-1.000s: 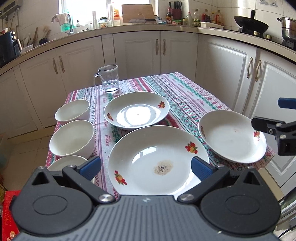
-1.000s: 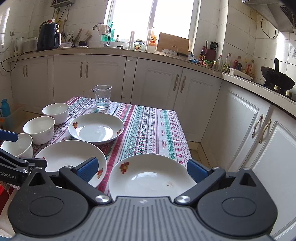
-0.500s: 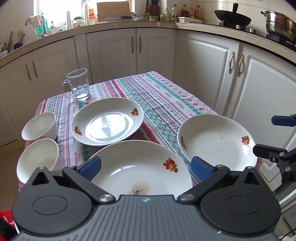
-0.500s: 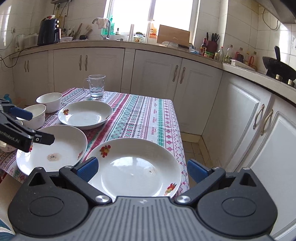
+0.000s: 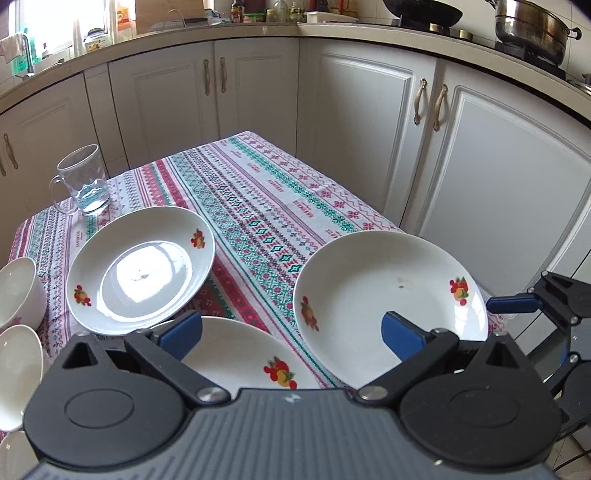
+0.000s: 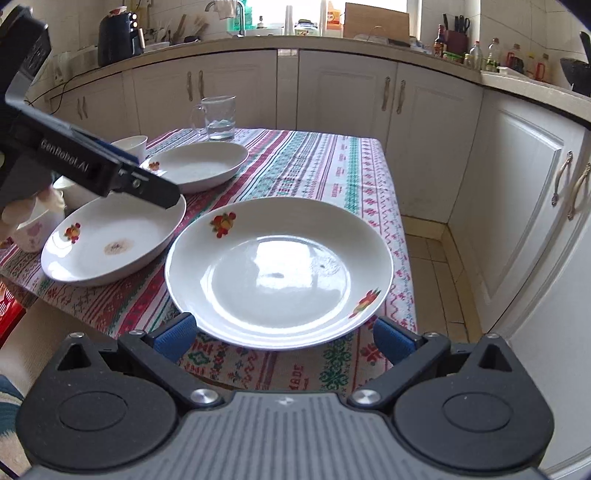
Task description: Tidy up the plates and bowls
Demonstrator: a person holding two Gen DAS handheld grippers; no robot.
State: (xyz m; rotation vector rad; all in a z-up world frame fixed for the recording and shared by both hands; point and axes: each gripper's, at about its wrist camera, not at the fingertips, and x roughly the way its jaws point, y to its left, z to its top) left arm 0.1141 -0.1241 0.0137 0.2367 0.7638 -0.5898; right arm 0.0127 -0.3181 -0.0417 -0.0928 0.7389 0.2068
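Three white plates with fruit prints lie on the patterned tablecloth (image 5: 258, 199). The far plate (image 5: 140, 269) is at the left. The stained near plate (image 5: 236, 358) lies under my open, empty left gripper (image 5: 291, 332). The right plate (image 5: 388, 291) sits at the table's near right corner; in the right wrist view this plate (image 6: 277, 269) lies just ahead of my open, empty right gripper (image 6: 282, 332). White bowls (image 5: 14, 291) stand at the left edge. The left gripper (image 6: 110, 173) hovers over the stained plate (image 6: 110, 240).
A glass mug (image 5: 83, 181) stands at the table's far left. White cabinets (image 5: 369, 122) wrap around behind and to the right, close to the table. A pot (image 5: 532, 26) and pan sit on the counter. Tiled floor (image 6: 432, 273) runs right of the table.
Both grippers moved forward and lower toward the plates. The left gripper's view swung right, so the right plate is now more central. The right gripper closed in on the right plate's near rim.
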